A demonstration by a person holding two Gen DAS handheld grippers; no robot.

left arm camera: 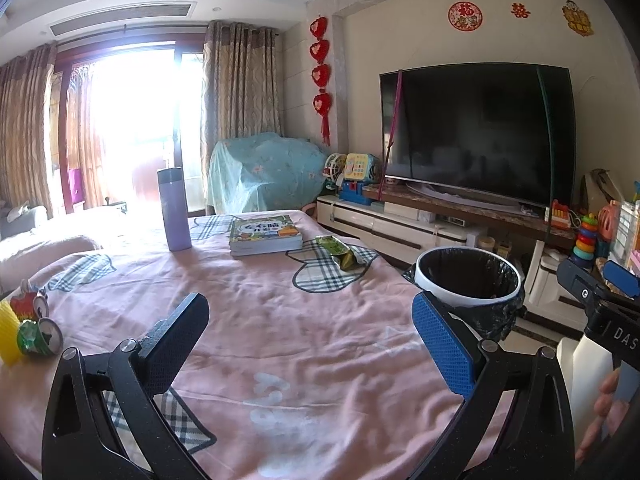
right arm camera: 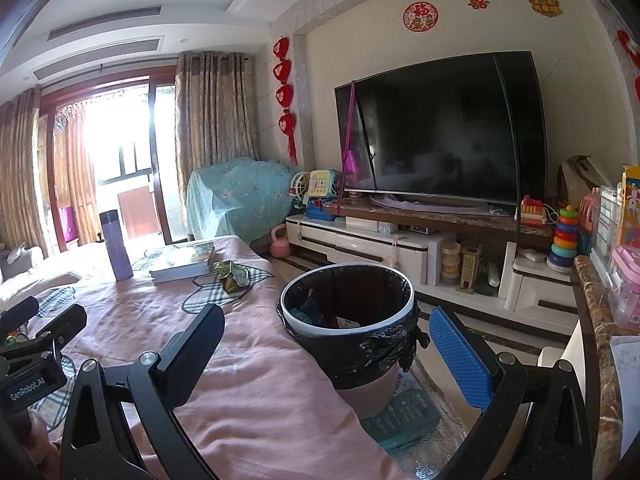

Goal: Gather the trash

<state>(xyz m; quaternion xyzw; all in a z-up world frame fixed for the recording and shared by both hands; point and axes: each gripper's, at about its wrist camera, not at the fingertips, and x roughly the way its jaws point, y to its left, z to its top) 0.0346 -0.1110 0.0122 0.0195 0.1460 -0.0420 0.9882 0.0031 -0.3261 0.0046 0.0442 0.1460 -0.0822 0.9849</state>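
Both tools are empty now. The left gripper (left arm camera: 310, 344) hangs over the pink cloth (left arm camera: 280, 320) with jaws wide apart and nothing between them, and the right gripper (right arm camera: 326, 356) is also spread wide, holding nothing, w/ the trash bin (right arm camera: 348, 312) showing in the gap between its fingers. The bin stands on the floor just beside the table edge, lined w/ a black bag, and in the right wrist view some colored scraps lie already at its bottom, so part of the job seems done. What is left, as far as visible: a green snack wrapper (left arm camera: 340, 254) lies crumpled on the cloth at about 1 o'clock from the left gripper, near the stack of books (left arm camera: 265, 236), and at about 9 o'clock, at the table's left edge, sit a crushed can (left arm camera: 40, 336) and some yellow and red packaging (left arm camera: 16, 316), touching each other. The purple bottle (left arm camera: 174, 208) at 11 o'clock and the books are probably not trash. So the task looks approx. midway, with at least two or three pieces remaining; the wrapper is nearest to the bin.
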